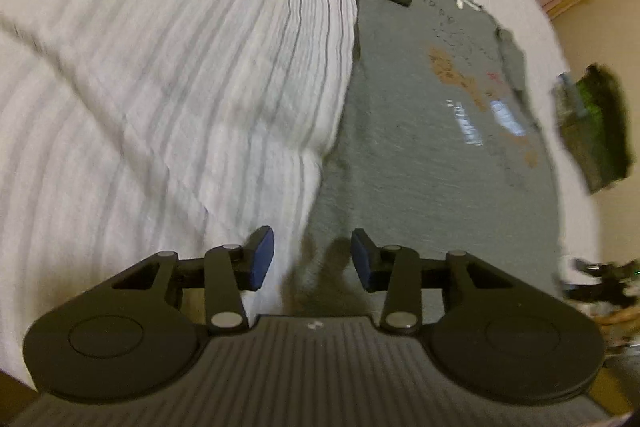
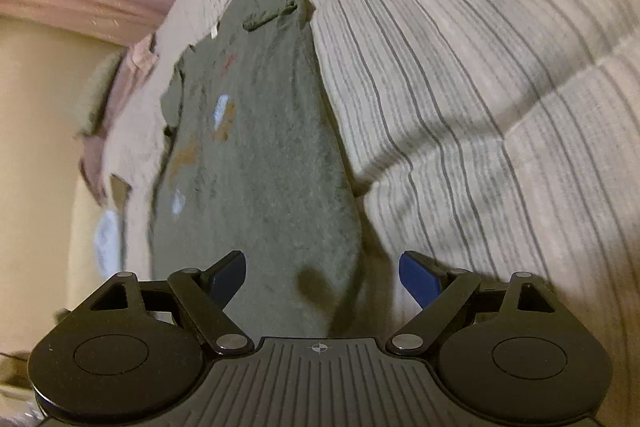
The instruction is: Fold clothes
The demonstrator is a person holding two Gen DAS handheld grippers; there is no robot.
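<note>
Two grippers, left [image 1: 313, 259] and right [image 2: 322, 279], jaws spread, seemingly over the grey T-shirt's [image 1: 420, 147] near hem, stretching lengthwise ahead.

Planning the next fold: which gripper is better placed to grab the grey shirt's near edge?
Probably right: the right gripper is open over the grey shirt; the left gripper straddles its side edge, half over the striped bedding.

The grey T-shirt [image 1: 420, 155] is soft, matt knit cloth with a faintly heathered grain and a worn, patchy print. The bed cover [image 1: 160, 67] under it is matt white woven cloth, ribbed with thin dark stripes. Both grippers, left [image 1: 312, 259] and right [image 2: 322, 281], are matt black plastic with ridged bodies, shiny metal pivot pins and blue rubbery-looking pads [image 1: 262, 255].
</note>
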